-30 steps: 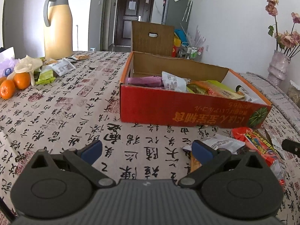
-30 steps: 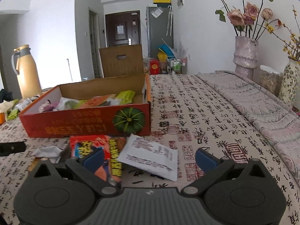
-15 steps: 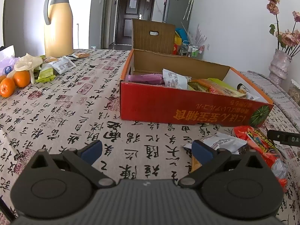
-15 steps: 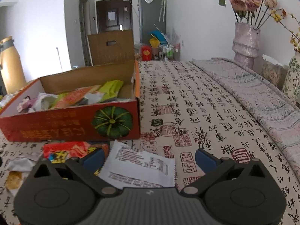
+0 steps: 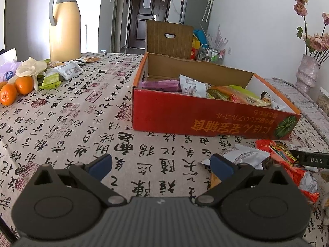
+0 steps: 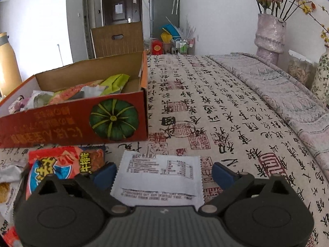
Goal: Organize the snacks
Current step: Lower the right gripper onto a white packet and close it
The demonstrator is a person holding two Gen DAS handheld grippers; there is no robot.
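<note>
My right gripper [image 6: 162,174]: blue-padded jaws wide, just been closing a little, straddling a flat white snack packet with black printed text [image 6: 159,180]. The pads are not pressing on it. Packet lies flat on the cloth, long axis running near to far, text facing me.

My left gripper [image 5: 161,163]: jaws wide, nothing between them, only cloth beneath.

Just left of the white packet: a red and orange crinkled snack bag [image 6: 61,162], touching the near wall of a red cardboard box with a green pumpkin print [image 6: 78,121]. The box, long axis left to right, holds several snack packets.

Surface: a beige tablecloth printed with black calligraphy [image 6: 216,107].

Far left: a tall cream thermos jug [image 5: 64,23], two oranges [image 5: 16,88]. Far right: a pale pink vase of dried roses [image 6: 269,35].
</note>
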